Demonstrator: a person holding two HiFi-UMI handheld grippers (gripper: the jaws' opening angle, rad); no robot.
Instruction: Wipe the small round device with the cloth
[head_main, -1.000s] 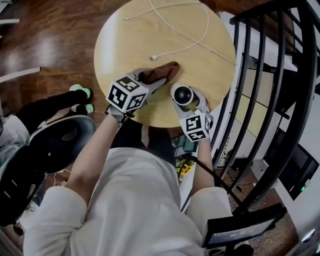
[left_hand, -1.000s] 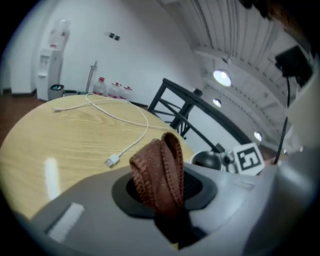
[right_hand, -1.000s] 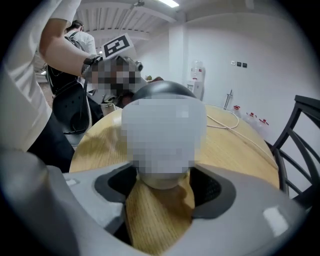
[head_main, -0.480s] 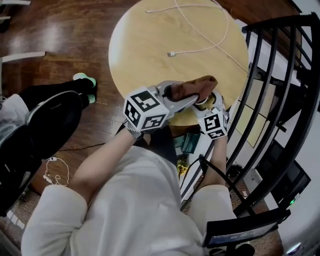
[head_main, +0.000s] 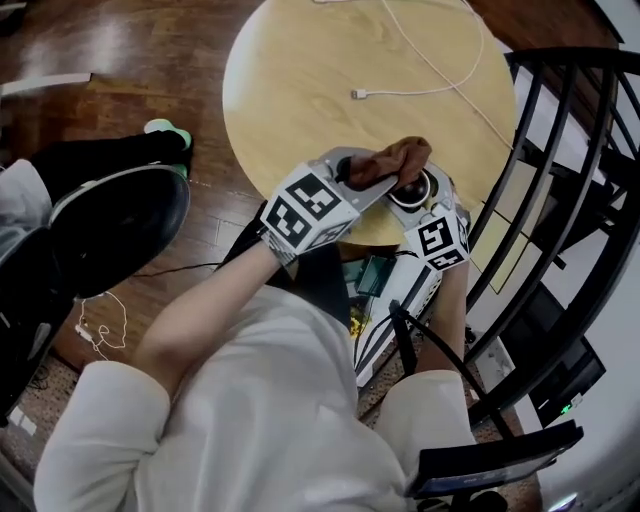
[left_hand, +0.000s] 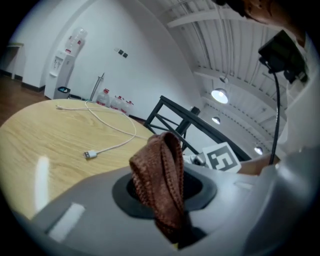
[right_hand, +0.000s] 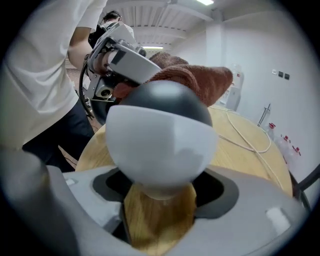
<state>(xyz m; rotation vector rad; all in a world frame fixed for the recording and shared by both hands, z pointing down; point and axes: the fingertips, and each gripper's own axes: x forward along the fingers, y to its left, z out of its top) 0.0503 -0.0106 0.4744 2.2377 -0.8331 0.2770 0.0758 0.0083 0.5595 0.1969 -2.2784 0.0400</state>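
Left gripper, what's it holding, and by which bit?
The left gripper pinches the brown cloth by one bunched end, shut between its jaws. The rest of the cloth sticks out free beyond them.

Round table (head_main: 290, 90) of pale wood, standing on a dark, glossy plank floor (head_main: 110, 45).
A thin white cable (head_main: 358, 94) lies loose on the top, curving across the far side, with its plug end resting near the middle of the table.
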